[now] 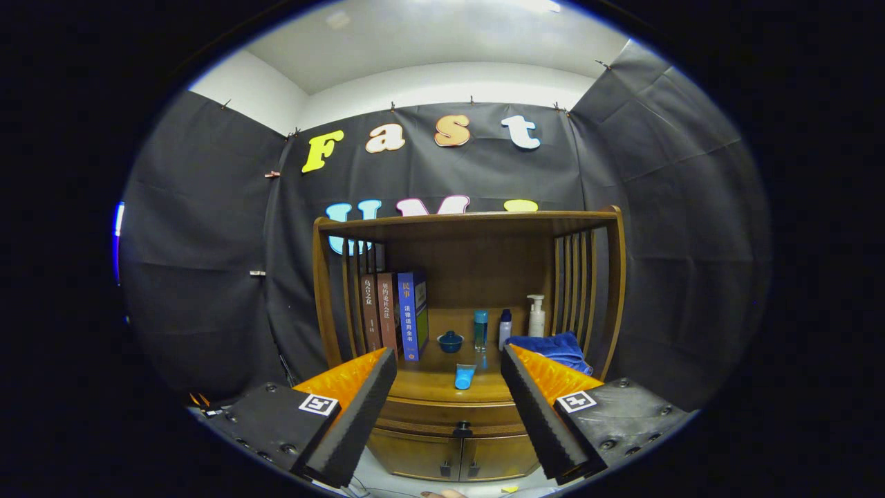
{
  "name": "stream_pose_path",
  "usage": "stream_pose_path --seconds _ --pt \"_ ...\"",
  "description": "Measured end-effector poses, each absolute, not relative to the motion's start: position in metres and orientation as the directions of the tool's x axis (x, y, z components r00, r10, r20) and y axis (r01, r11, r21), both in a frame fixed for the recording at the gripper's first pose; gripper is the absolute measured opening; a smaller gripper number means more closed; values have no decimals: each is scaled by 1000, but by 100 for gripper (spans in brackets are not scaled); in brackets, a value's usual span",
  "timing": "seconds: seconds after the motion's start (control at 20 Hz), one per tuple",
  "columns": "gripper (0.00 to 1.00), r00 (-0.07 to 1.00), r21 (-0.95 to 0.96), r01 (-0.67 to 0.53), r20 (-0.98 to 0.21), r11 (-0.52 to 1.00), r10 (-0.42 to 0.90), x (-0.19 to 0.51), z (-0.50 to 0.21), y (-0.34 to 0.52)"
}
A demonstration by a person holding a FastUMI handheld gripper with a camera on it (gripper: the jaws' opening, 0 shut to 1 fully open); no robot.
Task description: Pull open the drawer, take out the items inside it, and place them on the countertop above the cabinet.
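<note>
A wooden cabinet [470, 297] stands against the booth's wall, some way beyond my fingers. Its drawer [449, 416] sits shut below the countertop [432, 382], with a dark knob [462, 429] at the middle. A light blue tube [464, 377] lies on the countertop near the front edge. My gripper [449, 415] is open, its two fingers spread wide with nothing between them, and the drawer front shows in the gap. The drawer's inside is hidden.
On the countertop stand three books [394, 318] at the left, a small blue bowl [450, 341], a teal bottle [480, 330], a small white bottle [505, 328], a pump bottle [536, 317] and a blue cloth [556, 348]. Two lower doors [456, 456] sit beneath the drawer.
</note>
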State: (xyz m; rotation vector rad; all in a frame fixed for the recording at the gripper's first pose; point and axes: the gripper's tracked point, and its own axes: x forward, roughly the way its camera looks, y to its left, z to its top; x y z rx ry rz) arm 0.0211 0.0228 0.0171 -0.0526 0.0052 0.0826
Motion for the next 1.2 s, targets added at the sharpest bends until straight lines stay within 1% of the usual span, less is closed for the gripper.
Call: stream_pose_path --seconds 1.2 --pt "99 997 -47 -79 -7 996 79 22 19 18"
